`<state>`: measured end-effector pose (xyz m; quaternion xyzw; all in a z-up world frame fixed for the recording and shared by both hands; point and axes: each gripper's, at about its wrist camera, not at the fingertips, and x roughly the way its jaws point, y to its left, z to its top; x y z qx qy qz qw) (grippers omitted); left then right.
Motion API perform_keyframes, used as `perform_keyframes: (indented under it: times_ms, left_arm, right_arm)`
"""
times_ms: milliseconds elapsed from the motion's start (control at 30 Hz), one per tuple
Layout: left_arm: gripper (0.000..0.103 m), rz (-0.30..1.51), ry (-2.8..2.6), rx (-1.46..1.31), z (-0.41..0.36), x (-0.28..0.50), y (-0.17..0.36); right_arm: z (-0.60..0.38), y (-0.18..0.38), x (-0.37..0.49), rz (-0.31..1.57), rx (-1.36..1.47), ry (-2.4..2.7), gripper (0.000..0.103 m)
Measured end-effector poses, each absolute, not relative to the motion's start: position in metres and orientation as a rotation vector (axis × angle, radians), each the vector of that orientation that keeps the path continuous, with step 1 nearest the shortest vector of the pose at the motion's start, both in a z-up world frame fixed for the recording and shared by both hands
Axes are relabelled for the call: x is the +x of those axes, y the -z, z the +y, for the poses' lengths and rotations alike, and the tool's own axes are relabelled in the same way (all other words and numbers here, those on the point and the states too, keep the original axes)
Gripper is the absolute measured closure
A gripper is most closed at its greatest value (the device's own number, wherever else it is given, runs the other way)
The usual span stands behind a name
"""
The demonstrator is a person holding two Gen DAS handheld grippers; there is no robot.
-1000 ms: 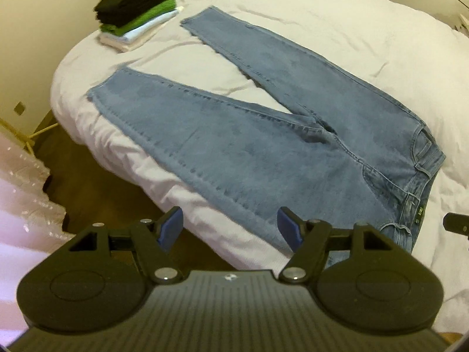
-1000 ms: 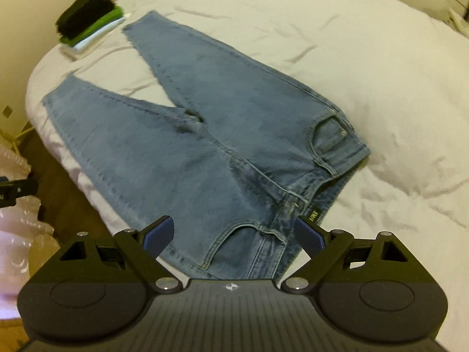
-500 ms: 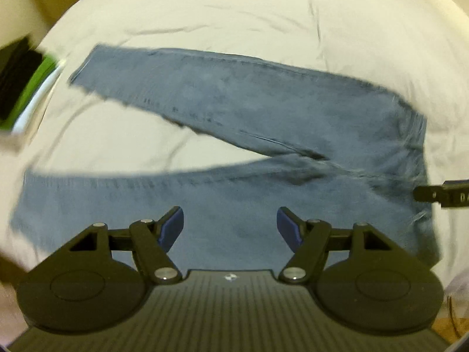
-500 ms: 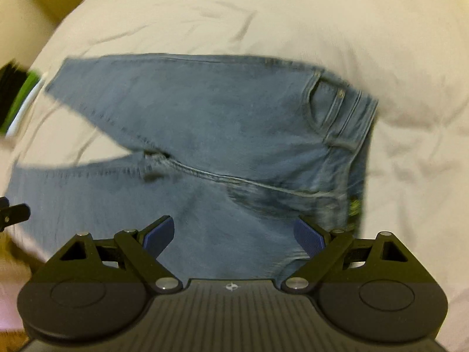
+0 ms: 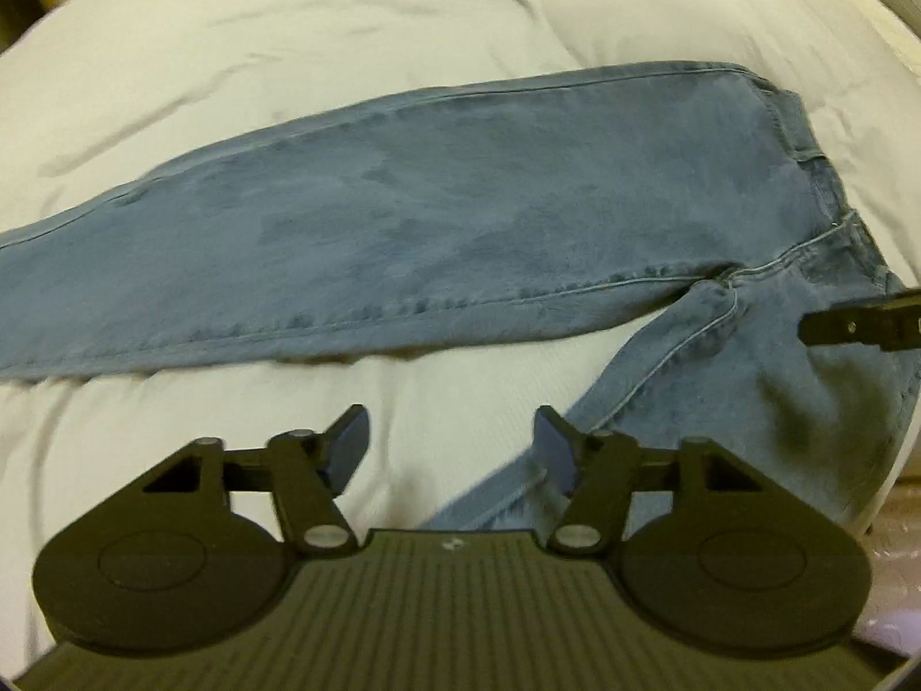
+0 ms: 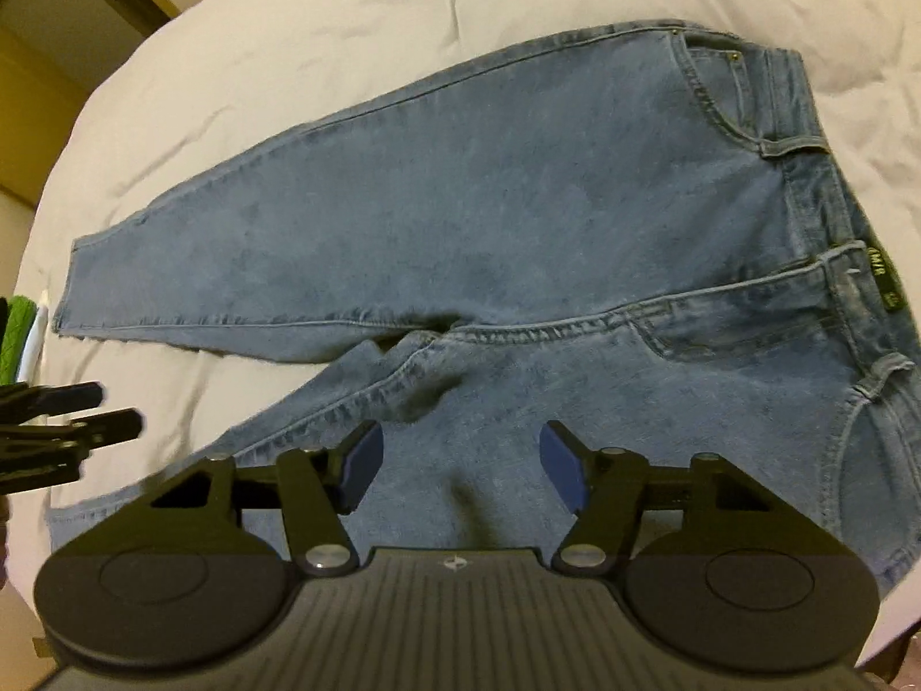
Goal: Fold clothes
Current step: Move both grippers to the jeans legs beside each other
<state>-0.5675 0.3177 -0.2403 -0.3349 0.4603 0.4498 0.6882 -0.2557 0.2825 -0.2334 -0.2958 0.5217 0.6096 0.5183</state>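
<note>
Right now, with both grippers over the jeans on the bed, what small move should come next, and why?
Probably lower both grippers onto the near leg and pinch its edge. The jeans lie flat, legs splayed apart on the white duvet, unfolded. The left gripper and right gripper are closing, but nothing sits between their pads yet; the right hovers above the near thigh, the left beside that leg's inner seam.

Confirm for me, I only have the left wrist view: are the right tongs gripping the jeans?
Observer: No. The right tongs hang over the near thigh of the jeans, jaws closing, no denim pinched between them.
Operator: Far leg's hem runs off my frame. Where is it?
Observer: The hem lies flat on the duvet, near its edge.
Operator: Anything at the waist?
Observer: A dark label sits on the waistband.
</note>
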Motion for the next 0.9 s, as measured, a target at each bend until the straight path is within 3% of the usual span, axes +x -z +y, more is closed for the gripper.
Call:
perform_keyframes:
  times_ms: [167, 633, 700, 767, 900]
  left_arm:
    - [0.049, 0.999, -0.942, -0.696, 0.359, -0.568, 0.261]
    - [0.045, 1.018, -0.711, -0.383, 0.504, -0.57, 0.296]
    - [0.039, 1.015, -0.695, -0.347, 0.519, -0.57, 0.296]
    - [0.024, 1.019, -0.672, -0.319, 0.531, -0.574, 0.297]
    - [0.023, 1.066, -0.602, -0.381, 0.56, -0.59, 0.31]
  right_arm:
    - [0.311, 0.24, -0.259, 1.192, -0.646, -1.517, 0.04]
    - [0.46, 0.28, -0.277, 0.802, -1.034, -1.856, 0.04]
    - [0.473, 0.281, -0.28, 0.757, -1.068, -1.89, 0.04]
    - [0.487, 0.28, -0.279, 0.699, -1.091, -1.897, 0.04]
    - [0.521, 0.286, -0.274, 0.627, -1.185, -1.881, 0.035]
